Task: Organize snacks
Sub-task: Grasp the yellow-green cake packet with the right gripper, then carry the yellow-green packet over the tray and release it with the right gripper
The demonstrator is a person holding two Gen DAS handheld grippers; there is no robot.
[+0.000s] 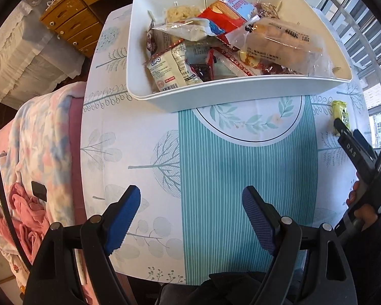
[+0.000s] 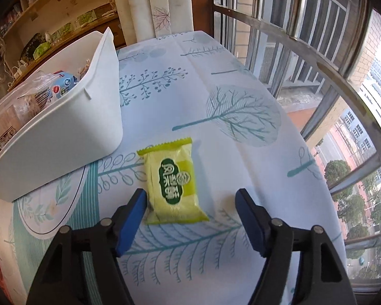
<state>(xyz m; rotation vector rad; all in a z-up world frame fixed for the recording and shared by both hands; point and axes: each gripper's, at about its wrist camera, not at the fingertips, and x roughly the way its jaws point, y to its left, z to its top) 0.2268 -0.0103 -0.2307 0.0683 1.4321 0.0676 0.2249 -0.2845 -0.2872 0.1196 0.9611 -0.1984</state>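
Observation:
A white bin point(image 1: 231, 91) holds several snack packets, among them a clear-wrapped bread roll point(image 1: 284, 42) and a red packet point(image 1: 228, 12). The bin also shows in the right wrist view point(image 2: 63, 137) at the left. A yellow-green snack packet point(image 2: 174, 183) lies flat on the tablecloth, right of the bin; it also shows in the left wrist view point(image 1: 340, 117). My right gripper point(image 2: 191, 203) is open over the packet's near end, its left pad beside the packet. It shows at the right edge of the left wrist view point(image 1: 348, 133). My left gripper point(image 1: 191, 203) is open and empty above the cloth.
The table has a tree-print cloth with a teal striped runner point(image 1: 241, 178). A pink blanket point(image 1: 38, 152) lies off the table's left edge. Wooden drawers point(image 1: 71, 23) stand behind. A barred window point(image 2: 304, 38) is just beyond the table's right edge.

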